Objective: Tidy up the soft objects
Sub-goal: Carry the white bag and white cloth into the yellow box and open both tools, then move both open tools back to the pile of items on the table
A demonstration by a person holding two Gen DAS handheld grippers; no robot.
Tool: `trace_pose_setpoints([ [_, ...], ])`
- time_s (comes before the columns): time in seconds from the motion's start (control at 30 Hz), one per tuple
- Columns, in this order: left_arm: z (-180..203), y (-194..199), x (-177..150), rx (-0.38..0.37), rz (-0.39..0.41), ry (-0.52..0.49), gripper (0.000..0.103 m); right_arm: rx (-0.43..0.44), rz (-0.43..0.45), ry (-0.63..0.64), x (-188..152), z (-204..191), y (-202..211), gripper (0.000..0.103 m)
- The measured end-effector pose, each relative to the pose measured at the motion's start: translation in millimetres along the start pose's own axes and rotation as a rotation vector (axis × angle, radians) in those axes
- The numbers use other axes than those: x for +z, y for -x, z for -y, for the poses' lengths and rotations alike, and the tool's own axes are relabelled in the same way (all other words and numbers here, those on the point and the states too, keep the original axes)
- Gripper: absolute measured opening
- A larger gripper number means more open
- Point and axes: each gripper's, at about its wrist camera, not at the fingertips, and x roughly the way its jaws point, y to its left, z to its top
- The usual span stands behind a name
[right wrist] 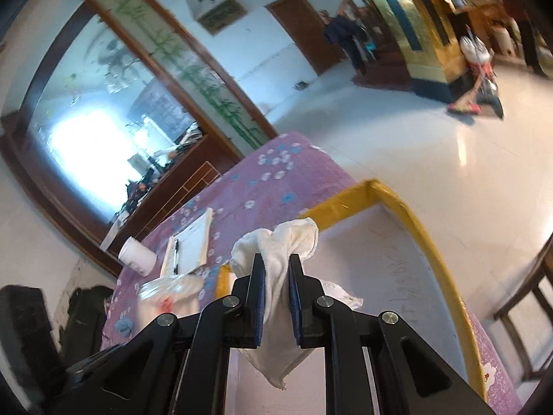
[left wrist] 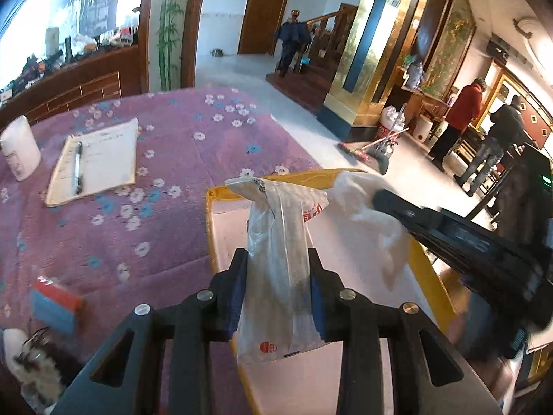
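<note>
On a purple flowered cloth (left wrist: 193, 173) in a tiled room, a yellow-rimmed tray (left wrist: 209, 228) lies beside a notepad (left wrist: 96, 162). Above the tray, the left gripper (left wrist: 278, 287) clenches a crumpled clear plastic bag (left wrist: 276, 249), and the right gripper (right wrist: 276, 290) pinches a limp white cloth (right wrist: 276, 242).

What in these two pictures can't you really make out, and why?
- Plastic bag, left wrist view: its contents are unclear and its lower part sits behind the left gripper.
- White cloth, right wrist view: its middle is hidden between the right gripper pads.
- Notepad, left wrist view: the writing is too small.
- Yellow-rimmed tray: its near end is hidden by the grippers.
</note>
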Motion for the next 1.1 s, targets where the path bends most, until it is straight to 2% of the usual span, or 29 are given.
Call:
trace_pose_setpoints([
  [0.1,3,-26,1,-0.012,-0.061,0.03,0.032,-0.034,-0.027,-0.031,1,10,-6,0.013],
  [0.37,10,-65,-8,-0.011,-0.132,0.051,0.032,-0.115,-0.075,-0.046,-1,20,-19,0.014],
  [0.87,8,-73,-6,-0.021,-0.149,0.07,0.034,-0.163,-0.11,-0.044,-6,20,-29,0.015],
  [0.93,6,-73,-6,-0.022,-0.147,0.077,0.039,-0.163,-0.112,-0.051,-6,20,-29,0.016],
  [1.0,5,-71,-6,-0.019,-0.14,0.079,0.043,-0.157,-0.108,-0.06,-5,20,-28,0.024],
  [1.1,5,-65,-5,-0.016,-0.13,0.083,0.044,-0.147,-0.093,-0.065,-4,19,-24,0.034],
])
